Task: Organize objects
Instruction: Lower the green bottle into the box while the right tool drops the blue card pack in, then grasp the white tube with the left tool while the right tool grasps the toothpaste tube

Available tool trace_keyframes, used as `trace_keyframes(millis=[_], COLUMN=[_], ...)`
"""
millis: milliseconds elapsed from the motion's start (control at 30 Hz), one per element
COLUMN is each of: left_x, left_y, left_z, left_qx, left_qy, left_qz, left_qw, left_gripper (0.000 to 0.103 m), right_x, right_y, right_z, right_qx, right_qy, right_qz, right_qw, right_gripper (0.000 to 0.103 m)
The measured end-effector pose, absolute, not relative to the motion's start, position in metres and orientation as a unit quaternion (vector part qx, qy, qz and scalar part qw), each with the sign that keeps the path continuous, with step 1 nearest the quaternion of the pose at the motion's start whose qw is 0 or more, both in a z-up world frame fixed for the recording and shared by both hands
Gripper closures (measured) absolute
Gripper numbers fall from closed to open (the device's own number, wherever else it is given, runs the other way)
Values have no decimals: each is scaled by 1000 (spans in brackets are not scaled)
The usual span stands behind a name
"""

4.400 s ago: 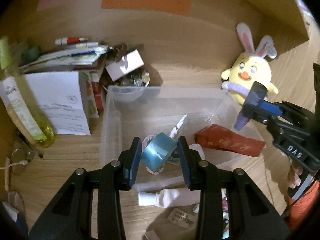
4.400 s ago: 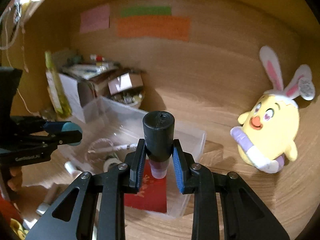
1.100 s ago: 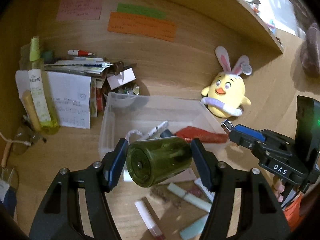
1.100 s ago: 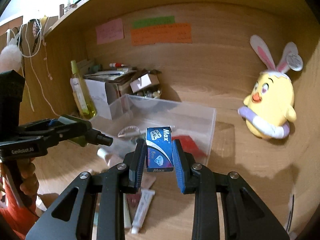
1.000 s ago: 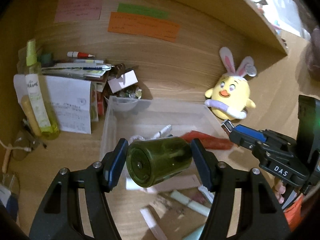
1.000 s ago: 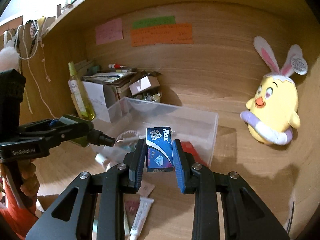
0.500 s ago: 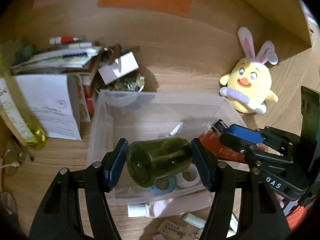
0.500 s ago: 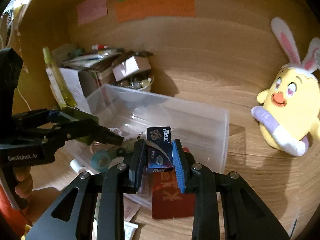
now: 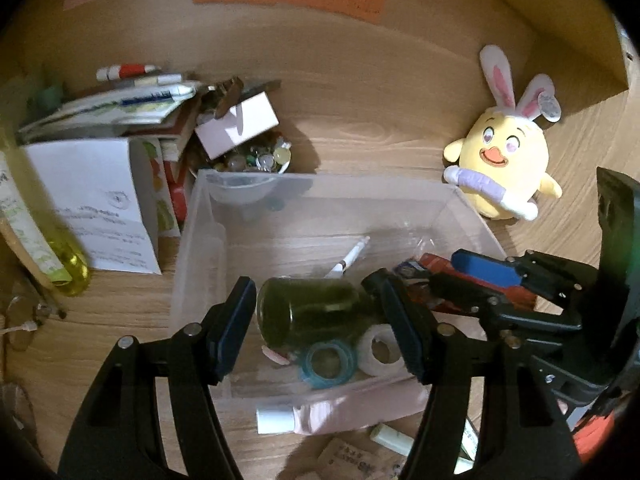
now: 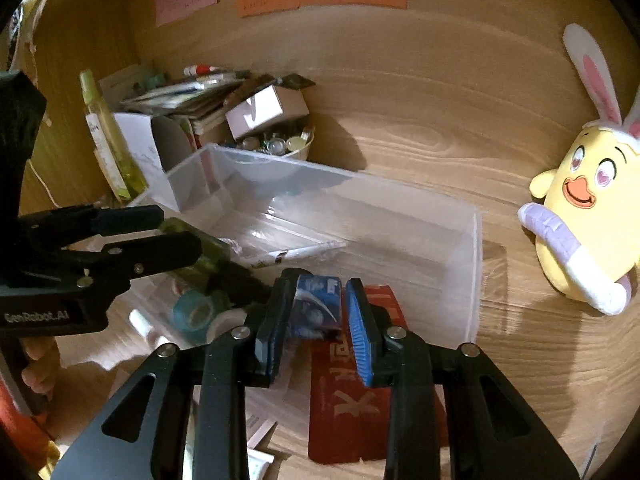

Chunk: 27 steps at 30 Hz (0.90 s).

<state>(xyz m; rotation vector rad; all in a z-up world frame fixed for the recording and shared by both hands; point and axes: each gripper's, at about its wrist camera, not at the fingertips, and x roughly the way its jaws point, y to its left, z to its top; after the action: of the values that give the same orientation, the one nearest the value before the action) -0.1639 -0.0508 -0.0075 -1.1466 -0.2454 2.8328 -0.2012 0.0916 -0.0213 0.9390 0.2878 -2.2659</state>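
Note:
A clear plastic bin [image 9: 200, 240] sits on the wooden desk; it also shows in the right wrist view [image 10: 474, 248]. My left gripper [image 9: 320, 320] is open over the bin's near end, with a dark green bottle [image 9: 316, 312] lying loose between its jaws and dropping away from the pads. My right gripper [image 10: 318, 320] is open over the bin's near right corner. A small blue Max box [image 10: 318, 306], blurred, is slipping down from between its jaws. A blue tape roll [image 9: 328, 364], a white tape roll [image 9: 380, 350], a pen [image 9: 352, 258] and a red packet [image 10: 352, 396] lie in the bin.
A yellow bunny plush [image 9: 504, 168] stands right of the bin. A bowl of beads [image 9: 248, 160], a stack of papers and boxes [image 9: 100, 152] and a yellow spray bottle [image 9: 36, 216] crowd the left. Tubes and labels [image 9: 280, 420] lie in front of the bin.
Both grippers have opened. The green bottle has come loose from the left jaws and the blue box has dropped lower between the right jaws. Both have moved lower over the bin.

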Motion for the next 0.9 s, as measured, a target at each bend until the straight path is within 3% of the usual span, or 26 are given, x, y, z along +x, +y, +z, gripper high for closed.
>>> trace_keyframes(millis=[333,533,767,900], left_x=[-107,-81,-58,-49], left_y=[-40,-56,-56,-53], left_z=[16,8,-25,-45], left_qx=[-320,-333,-372,-402], left_qy=[-35,-69,-55,-58], left_qz=[947,940,927,914], left_qw=[21,17,-17,-12], left_gripper=[31,31,31,39], right_x=[-152,-121,-107,-107], right_y=[122,136,145,145], right_z=[6,1,-39,-62], right_qx=[311,305,356,391], right_qy=[104,111,105,100], right_qz=[-887,-889,-870,-854], right_qw=[325,323,325,328], right_gripper=[46,45,45,45])
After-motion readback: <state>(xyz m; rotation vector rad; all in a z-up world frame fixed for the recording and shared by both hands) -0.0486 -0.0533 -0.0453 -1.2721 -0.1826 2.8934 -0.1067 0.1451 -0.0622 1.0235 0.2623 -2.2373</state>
